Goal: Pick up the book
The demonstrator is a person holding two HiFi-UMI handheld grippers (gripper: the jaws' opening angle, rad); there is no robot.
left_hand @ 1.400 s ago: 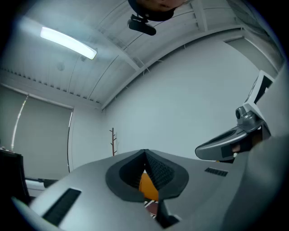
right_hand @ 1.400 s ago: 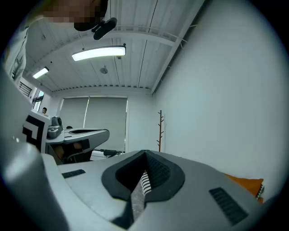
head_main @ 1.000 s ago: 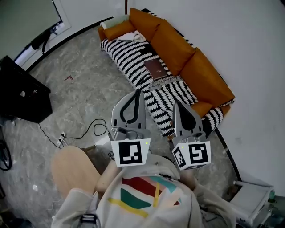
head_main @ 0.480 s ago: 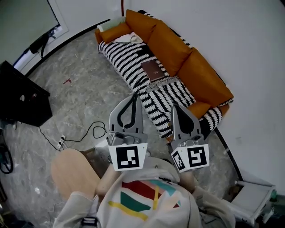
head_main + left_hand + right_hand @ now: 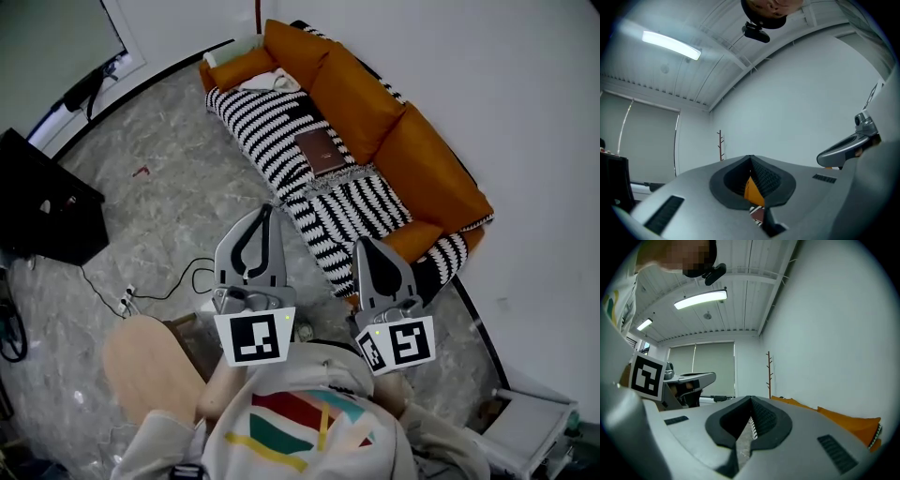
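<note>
An orange sofa (image 5: 375, 103) stands against the white wall, its seat draped in a black-and-white striped throw (image 5: 262, 117). Near the sofa's front edge, the left gripper (image 5: 266, 208) and the right gripper (image 5: 362, 242) point toward it, both clenched on nothing. The brown book (image 5: 320, 152) lies flat mid-seat on the sofa, well apart from both.

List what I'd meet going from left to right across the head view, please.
black cabinet → left gripper → book → right gripper
</note>
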